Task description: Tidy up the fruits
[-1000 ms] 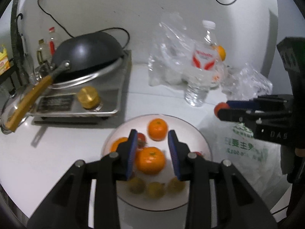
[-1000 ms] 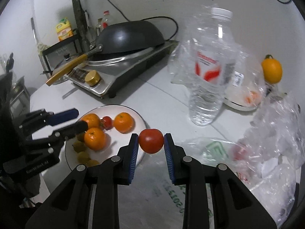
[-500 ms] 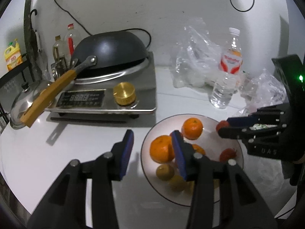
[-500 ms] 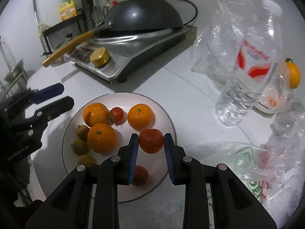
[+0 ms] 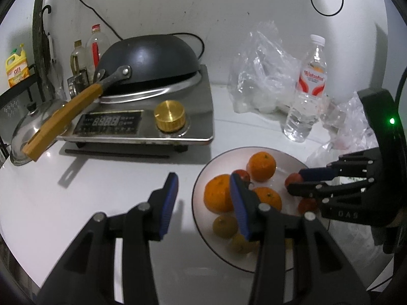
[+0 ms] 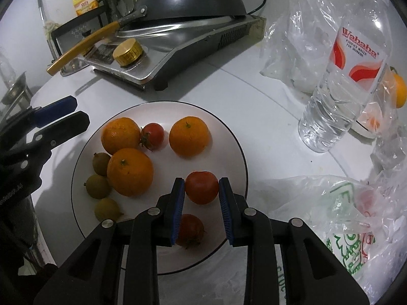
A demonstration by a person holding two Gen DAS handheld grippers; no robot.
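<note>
A white plate on the white counter holds three oranges, several small green-brown fruits and two small tomatoes. My right gripper is shut on a red tomato, low over the plate's right part. In the left wrist view that tomato shows between the right gripper's fingers. My left gripper is open and empty, over the plate's left rim.
An induction cooker with an upturned wok stands behind left. A water bottle and plastic bags lie to the right of the plate. An orange sits behind the bottle. Bottles stand by the wall.
My right gripper has carried the tomato from above the bag to low over the plate. My left gripper has drawn back to the left and opened wider.
</note>
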